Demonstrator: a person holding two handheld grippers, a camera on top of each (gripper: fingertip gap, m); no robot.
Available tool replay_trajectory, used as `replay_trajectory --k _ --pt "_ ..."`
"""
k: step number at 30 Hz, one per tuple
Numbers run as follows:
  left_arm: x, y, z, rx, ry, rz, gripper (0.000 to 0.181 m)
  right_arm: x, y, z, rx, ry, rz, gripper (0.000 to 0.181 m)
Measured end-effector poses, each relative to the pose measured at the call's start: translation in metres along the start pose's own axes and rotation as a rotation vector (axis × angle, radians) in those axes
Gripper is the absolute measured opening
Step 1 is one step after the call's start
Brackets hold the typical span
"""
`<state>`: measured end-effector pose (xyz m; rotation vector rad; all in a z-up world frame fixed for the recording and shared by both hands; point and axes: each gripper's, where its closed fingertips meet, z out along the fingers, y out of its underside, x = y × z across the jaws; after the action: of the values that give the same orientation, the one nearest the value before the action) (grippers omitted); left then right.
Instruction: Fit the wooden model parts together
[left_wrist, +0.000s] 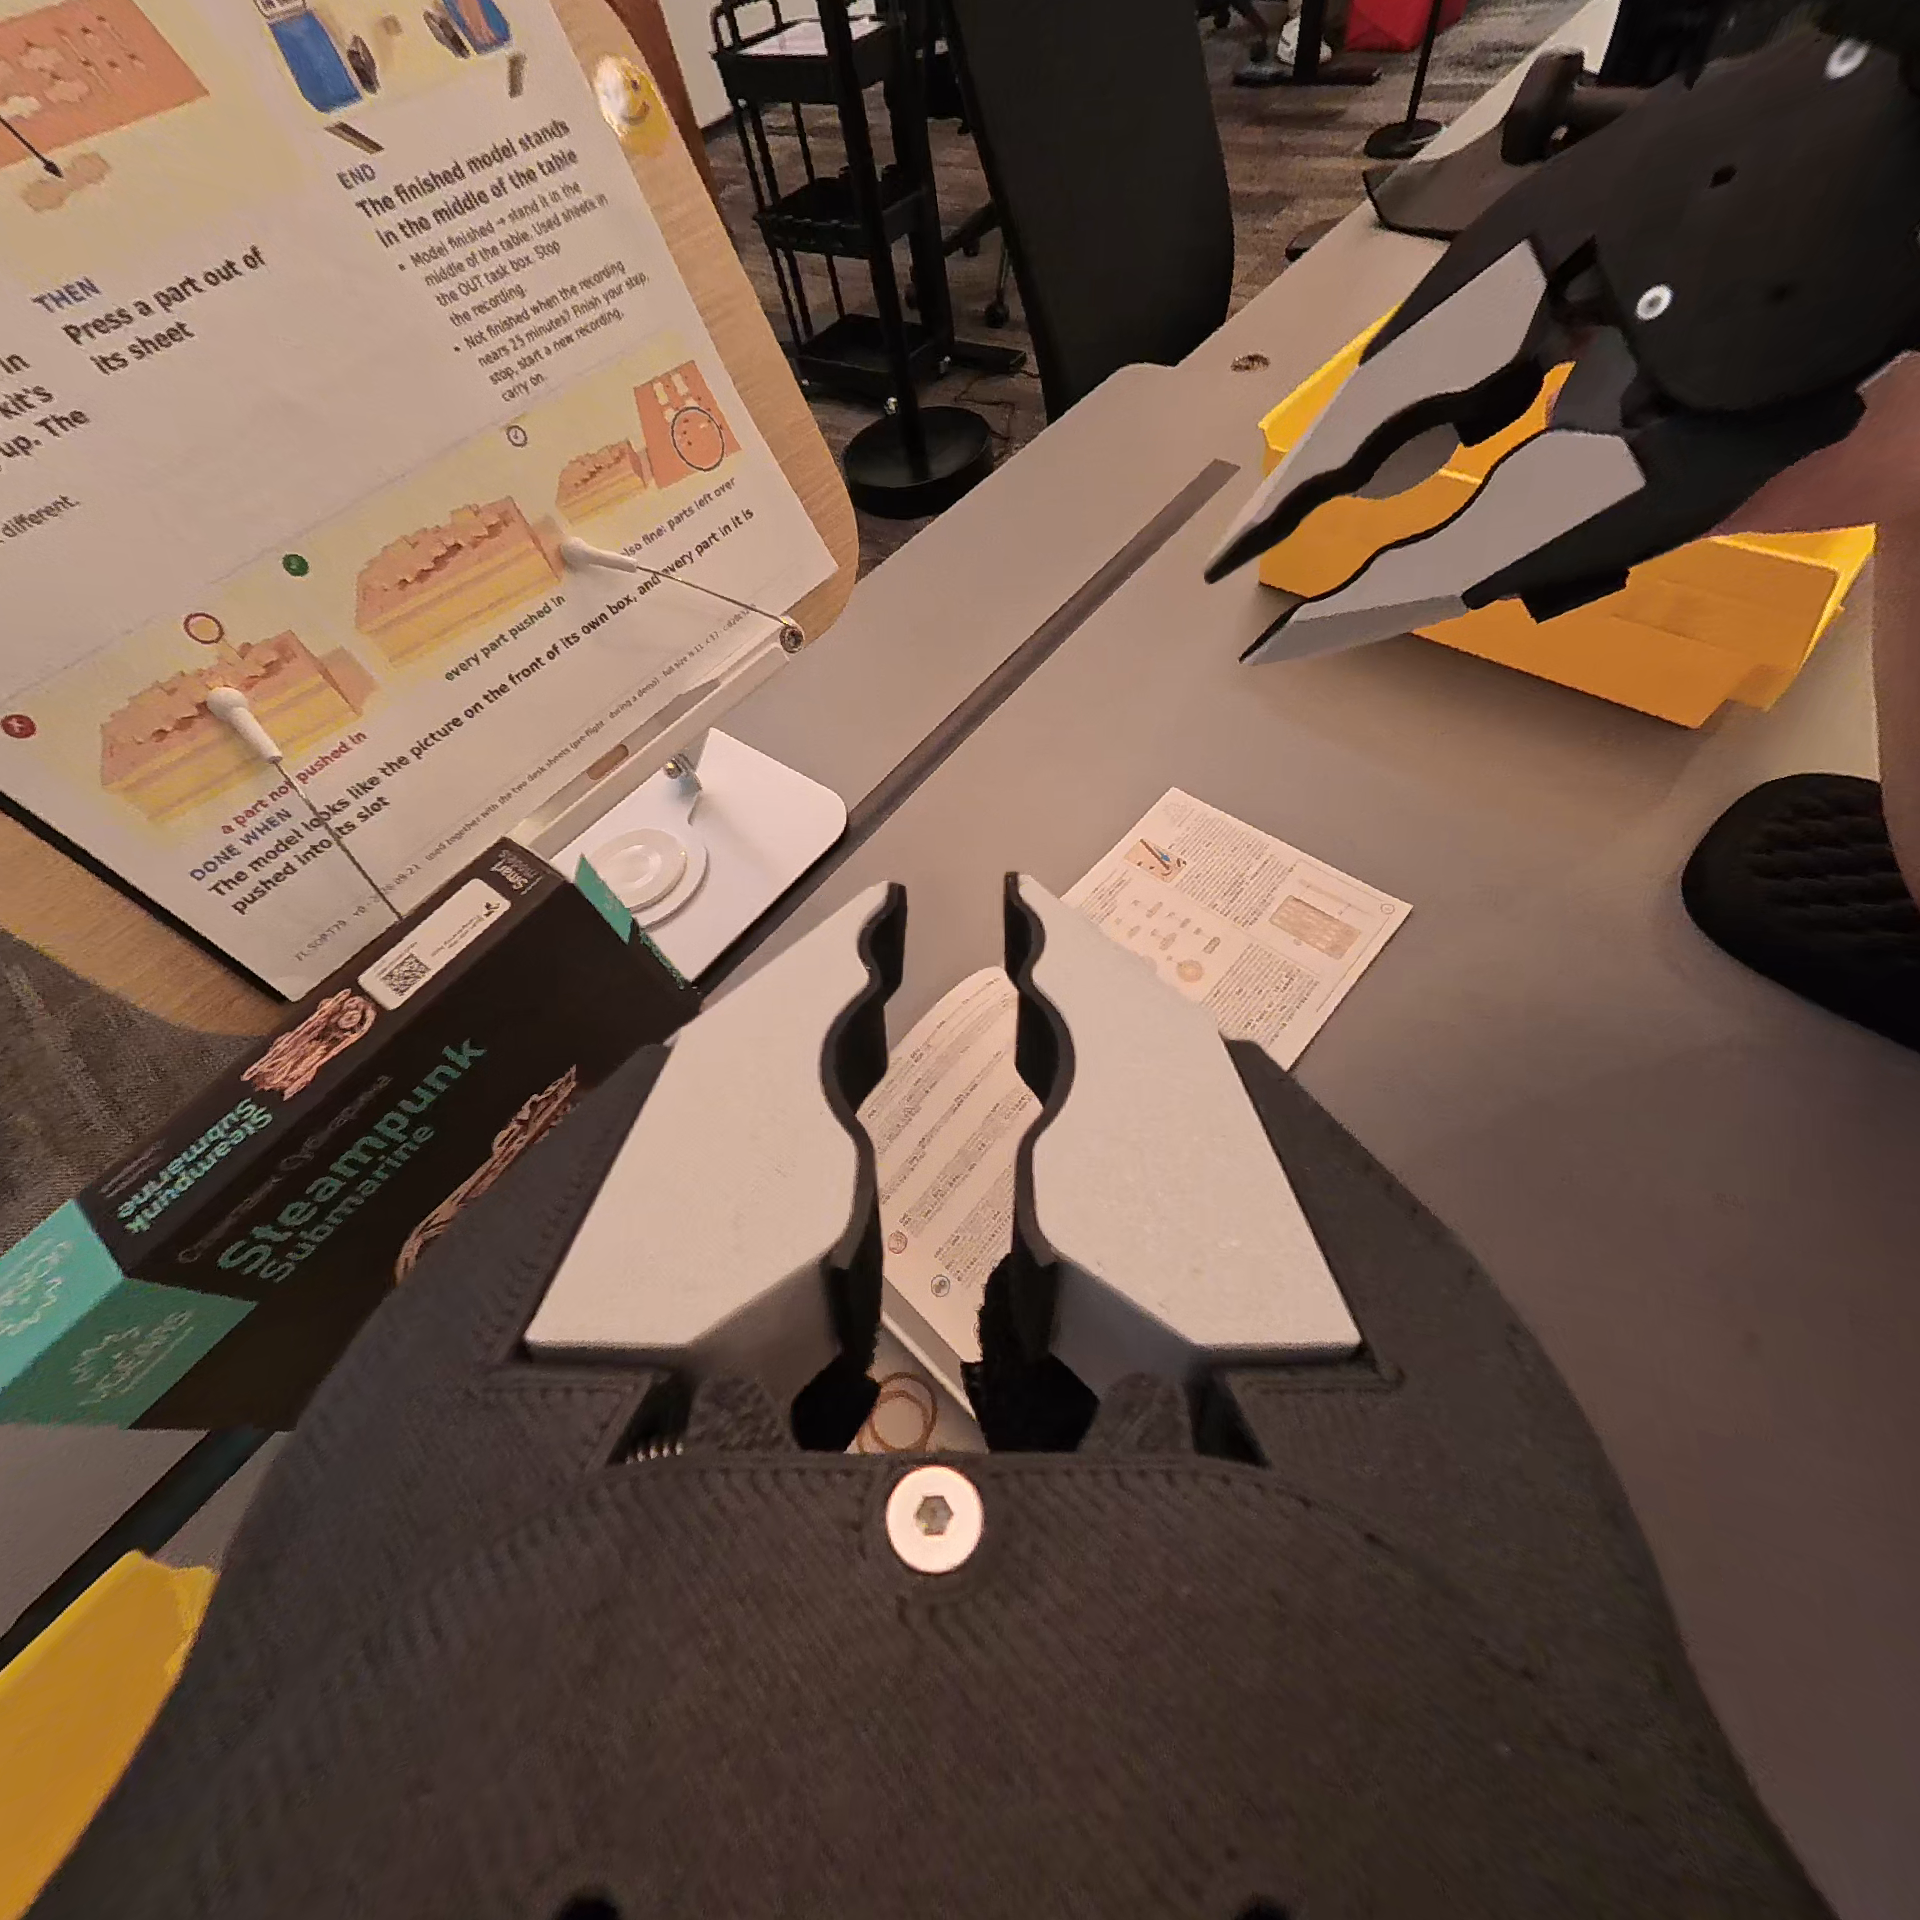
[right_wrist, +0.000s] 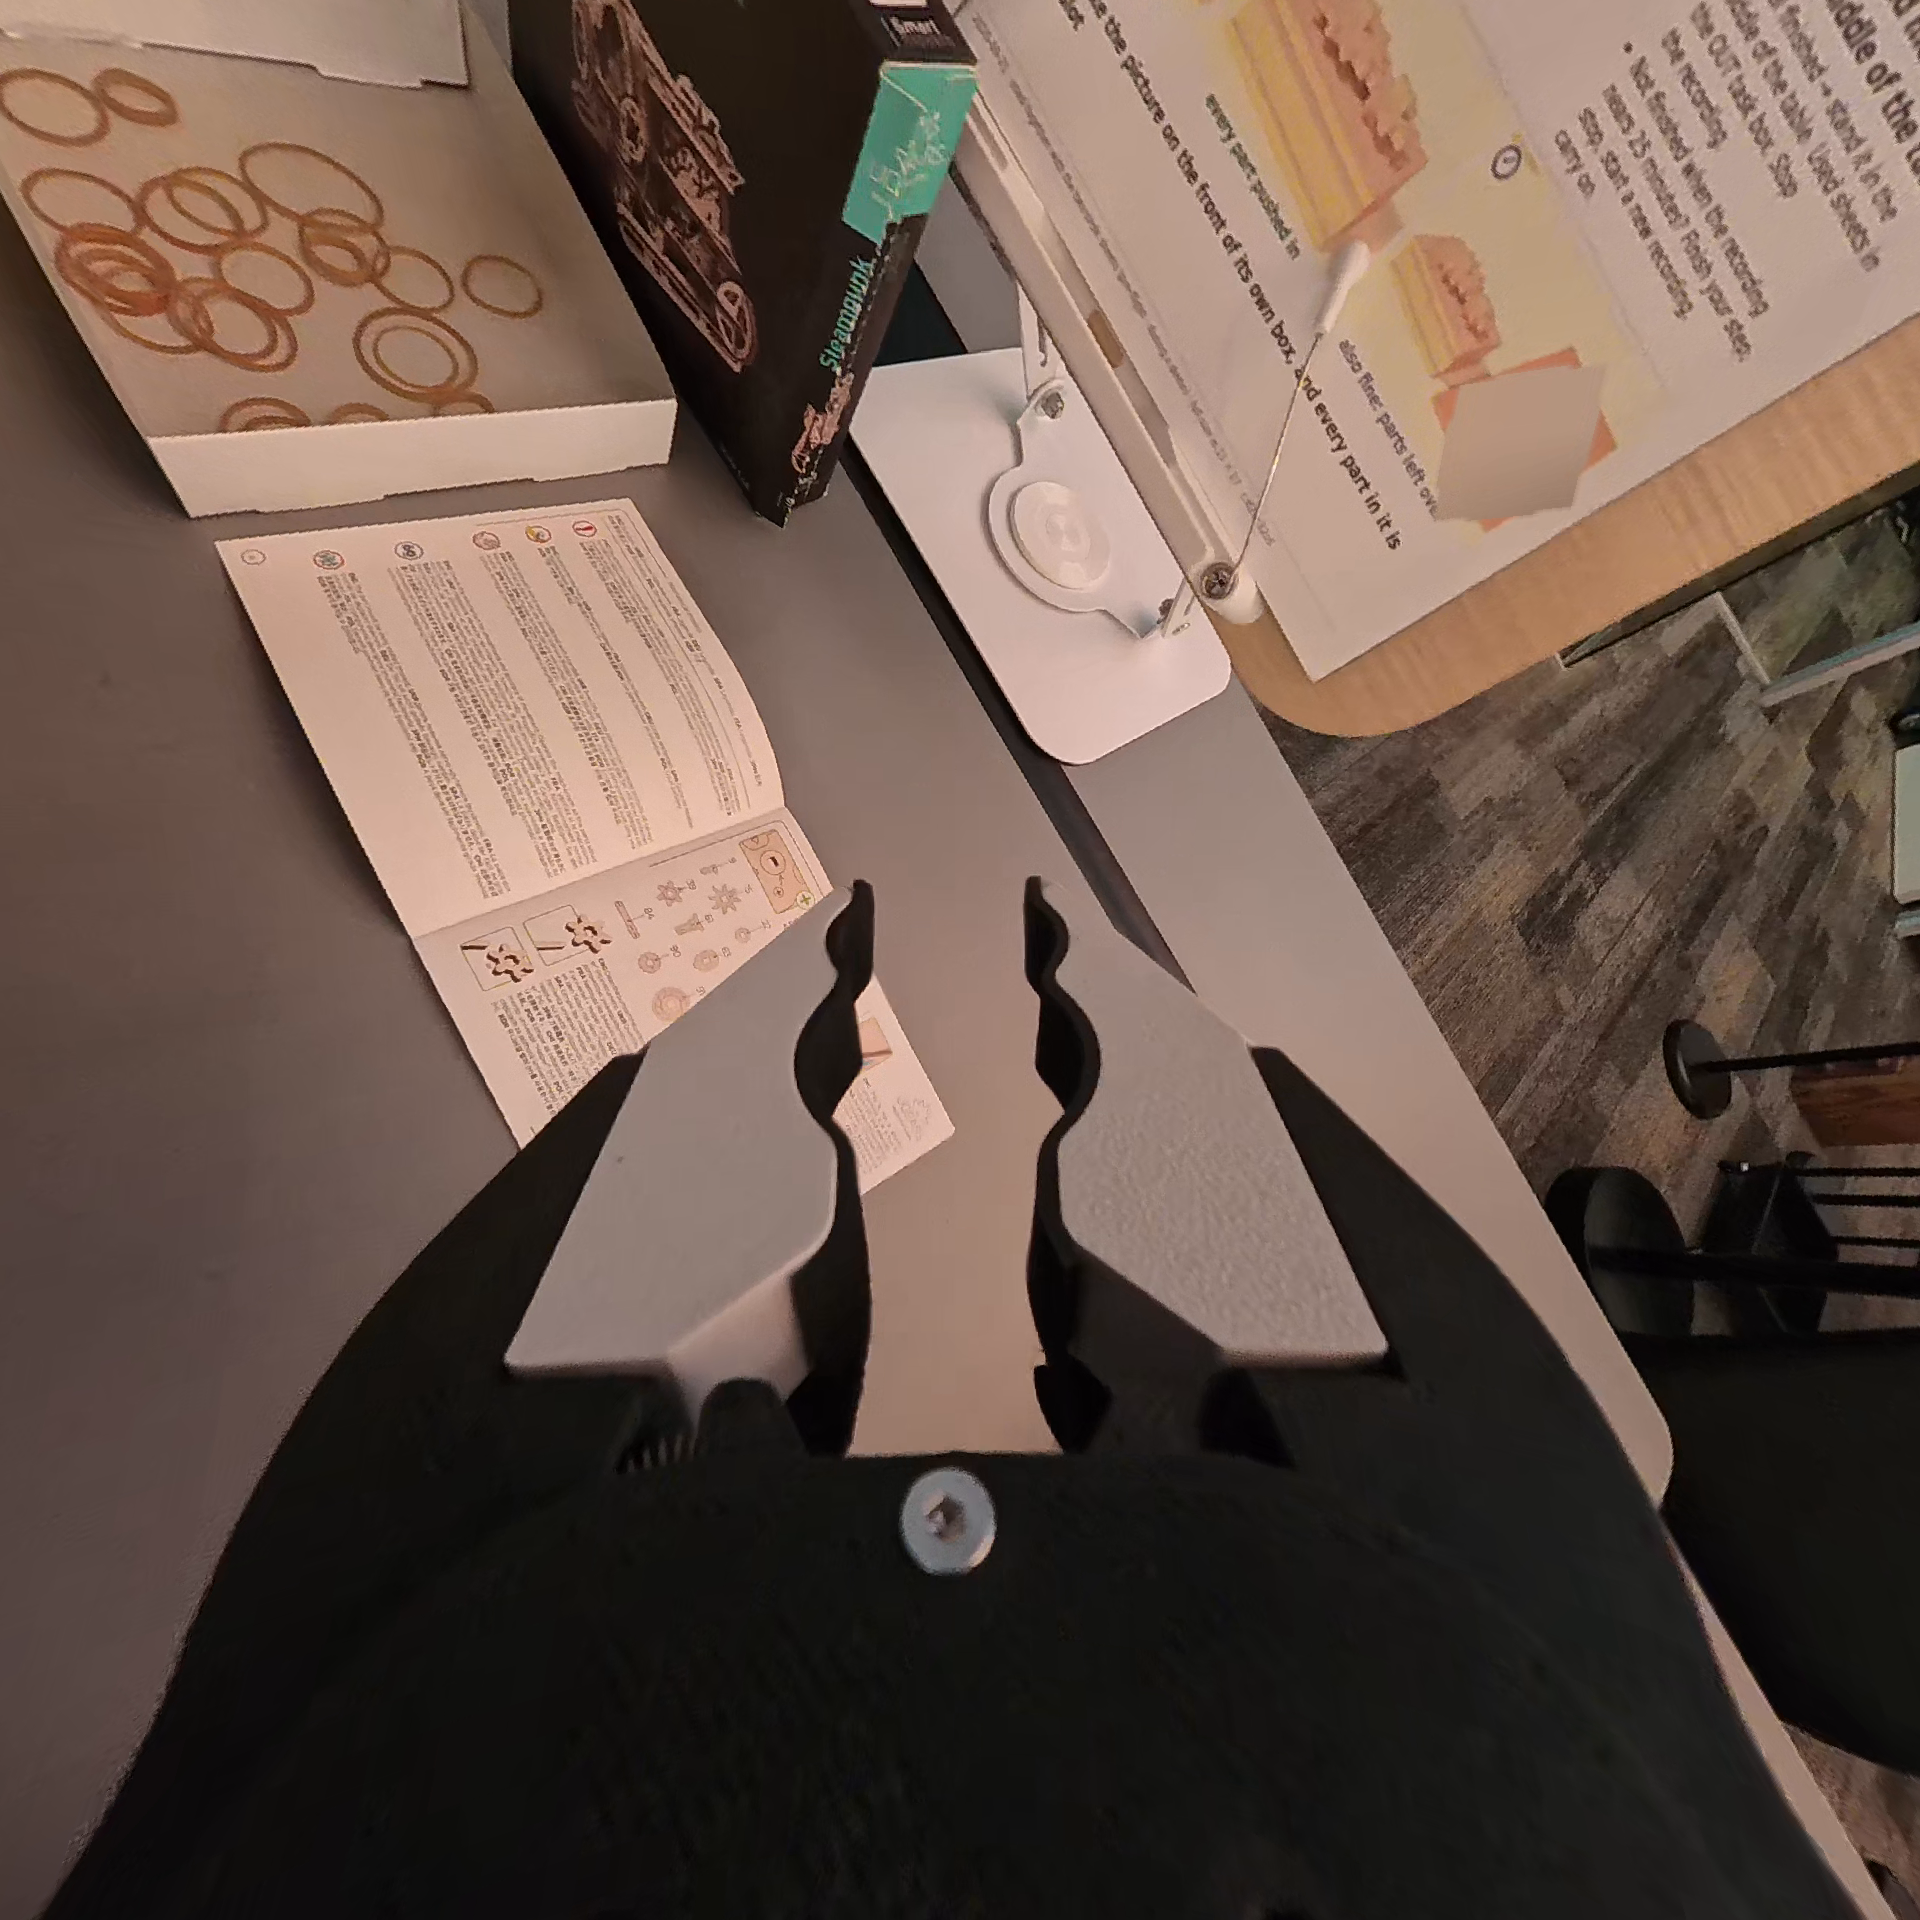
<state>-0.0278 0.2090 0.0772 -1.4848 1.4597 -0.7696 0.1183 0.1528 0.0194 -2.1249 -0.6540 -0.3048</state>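
Observation:
My left gripper is open and empty, held above an open instruction booklet on the grey table. The black and teal kit box lies just to its left. My right gripper is open and empty over the booklet's lower corner, near the table's edge. It also shows in the left wrist view, up at the right in front of a yellow bin. The kit box stands beyond the booklet. I see no loose wooden parts in either view.
A white tray holds several rubber bands. An instruction sheet on a wooden board stands on a white base at the table's edge. A small leaflet lies ahead. Another yellow bin sits at the near left. My right fingertips sit around 15 centimeters from my left ones.

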Motion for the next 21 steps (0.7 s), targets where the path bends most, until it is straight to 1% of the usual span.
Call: replay_trajectory --k 3,5,7,9,14,21 --pt "0.004 0.004 0.010 -0.022 0.007 0.021 0.012 -0.005 -0.003 -0.001 0.013 -0.020 -0.015 0.020" --pt "0.008 0.007 0.016 -0.034 0.014 0.052 0.002 -0.009 -0.005 -0.002 0.016 -0.040 -0.018 0.014" --pt "0.013 0.010 0.023 -0.048 0.031 0.056 0.000 -0.016 -0.007 -0.002 0.021 -0.072 -0.027 0.005" --pt "0.017 0.014 0.029 -0.062 0.051 0.050 0.000 -0.022 -0.008 -0.001 0.024 -0.094 -0.039 0.000" --pt "0.022 0.020 0.040 -0.079 0.083 0.039 0.000 -0.031 -0.013 -0.002 0.037 -0.131 -0.052 0.000" --pt "0.025 0.020 0.043 -0.082 0.070 0.049 0.000 -0.033 -0.024 -0.016 0.095 -0.139 -0.052 0.001"
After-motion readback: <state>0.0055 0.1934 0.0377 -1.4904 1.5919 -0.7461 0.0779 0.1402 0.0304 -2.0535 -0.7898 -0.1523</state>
